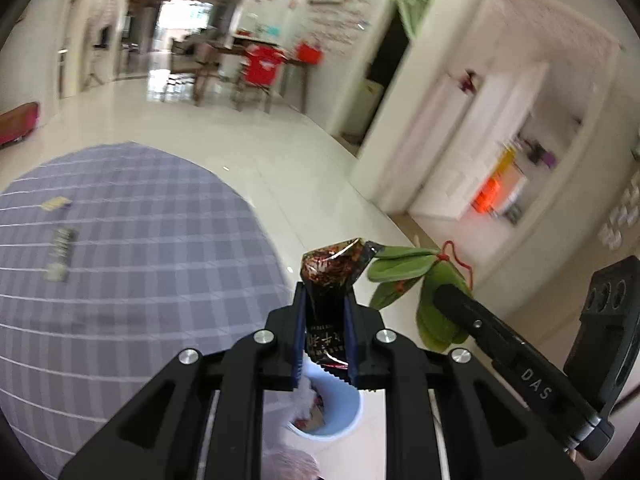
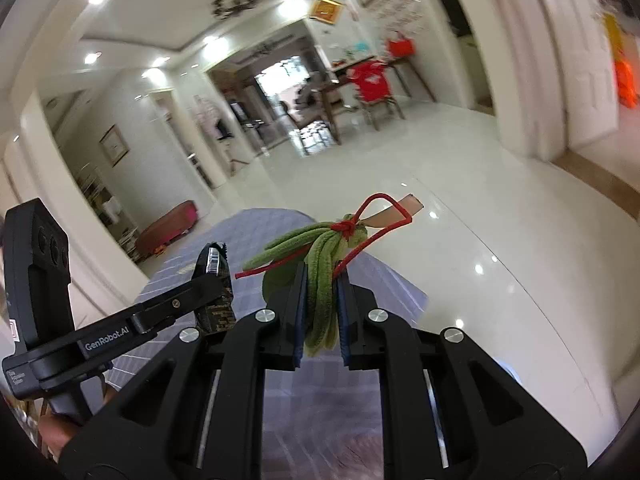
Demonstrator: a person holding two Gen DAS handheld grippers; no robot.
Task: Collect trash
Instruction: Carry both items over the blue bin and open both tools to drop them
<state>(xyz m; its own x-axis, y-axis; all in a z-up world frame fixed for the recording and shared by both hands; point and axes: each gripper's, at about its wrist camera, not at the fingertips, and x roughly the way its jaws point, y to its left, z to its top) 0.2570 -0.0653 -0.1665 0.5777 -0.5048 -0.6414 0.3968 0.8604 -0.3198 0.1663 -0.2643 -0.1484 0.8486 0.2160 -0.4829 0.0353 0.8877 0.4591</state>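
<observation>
My left gripper (image 1: 325, 295) is shut on a dark brown foil snack wrapper (image 1: 330, 264), which stands up between the blue pads. Right below it on the floor is a light blue trash bin (image 1: 354, 408) with scraps inside. My right gripper (image 2: 322, 277) is shut on a bundle of green leaves tied with red string (image 2: 320, 248). In the left wrist view the right gripper (image 1: 446, 294) and its green leaves (image 1: 400, 268) hang just right of the wrapper. The right wrist view has the left gripper (image 2: 210, 276) at left, with the wrapper (image 2: 218, 314) in it.
A round table with a purple plaid cloth (image 1: 140, 280) fills the left; two small flat scraps (image 1: 56, 203) (image 1: 62, 245) lie on it. Glossy white floor stretches ahead to a dining table and chairs (image 1: 256, 68). A white cabinet (image 1: 480, 152) stands at right.
</observation>
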